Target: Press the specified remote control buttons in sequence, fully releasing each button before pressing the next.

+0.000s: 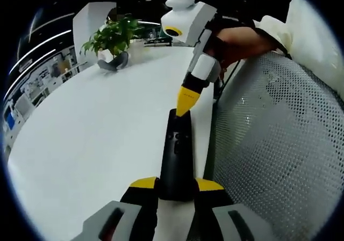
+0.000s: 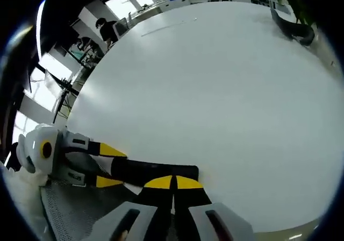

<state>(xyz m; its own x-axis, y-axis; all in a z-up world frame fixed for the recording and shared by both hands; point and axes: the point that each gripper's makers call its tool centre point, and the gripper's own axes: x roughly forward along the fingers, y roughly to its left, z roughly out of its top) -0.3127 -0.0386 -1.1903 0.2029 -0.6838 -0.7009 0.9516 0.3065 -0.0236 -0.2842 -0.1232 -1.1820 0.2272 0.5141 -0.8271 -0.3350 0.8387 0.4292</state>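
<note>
Left gripper view shows a long black plastic remote control (image 1: 176, 160) lying on a big white table (image 1: 91, 144). The left gripper (image 1: 176, 185), with its yellow tips and black and grey body, has its two jaws clamped on the near end of the remote, one jaw on each side. The remote points away from the camera, and small buttons show on its top side.

The right gripper (image 1: 183, 108) comes down from above in this view. Its body is white and grey, and a person's hand (image 1: 242, 39) holds it. Its yellow tips are pressed together into one point, and that point touches the far end of the remote.

A grey mesh chair back (image 1: 274, 155) stands just beside the table edge, on the right of this view. Far off on the table there is a green leafy plant in a white pot (image 1: 112, 39), with a dark curved thing (image 1: 114, 63) beside it. It is too small to tell what that thing is.

Right gripper view shows the same white table from the other way. The right gripper (image 2: 173, 183) has its jaws together, with the yellow tips side by side and resting on the black remote. The left gripper (image 2: 107, 166) comes in from the left of this view and holds the other end of the remote between its yellow tips.
</note>
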